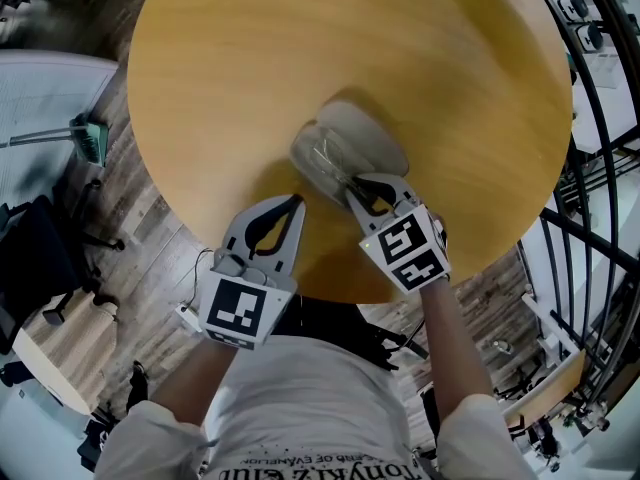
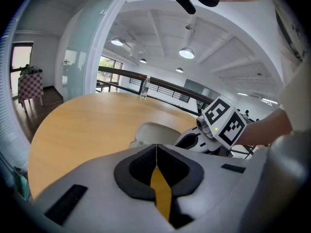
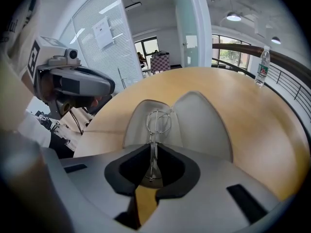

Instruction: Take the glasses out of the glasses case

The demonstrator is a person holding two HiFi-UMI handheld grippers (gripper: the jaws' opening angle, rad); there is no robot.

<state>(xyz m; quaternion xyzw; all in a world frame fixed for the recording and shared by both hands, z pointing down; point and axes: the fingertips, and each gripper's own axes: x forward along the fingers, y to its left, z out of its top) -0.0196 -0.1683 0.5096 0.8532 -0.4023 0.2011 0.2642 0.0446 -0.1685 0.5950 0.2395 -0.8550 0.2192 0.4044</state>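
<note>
While the glasses case (image 1: 372, 131) lies open near the middle of the round table (image 1: 230, 58), we have our right gripper (image 3: 153, 149) pinching the thin wire frame of the glasses (image 3: 158, 122). The grip looks made, but the lenses sit over the case's lower half, so we judge them not yet out. Our left gripper (image 2: 156, 148) hangs near the case, jaws pressed together on nothing. What is left, as we see it: lift the glasses clear of the case.

Left gripper (image 1: 295, 202) hovers with fingers (image 2: 136, 168) pressed together; right gripper (image 1: 354, 185), fingers (image 3: 176, 171) clamped on the glasses (image 3: 156, 123), reaches forward.
</note>
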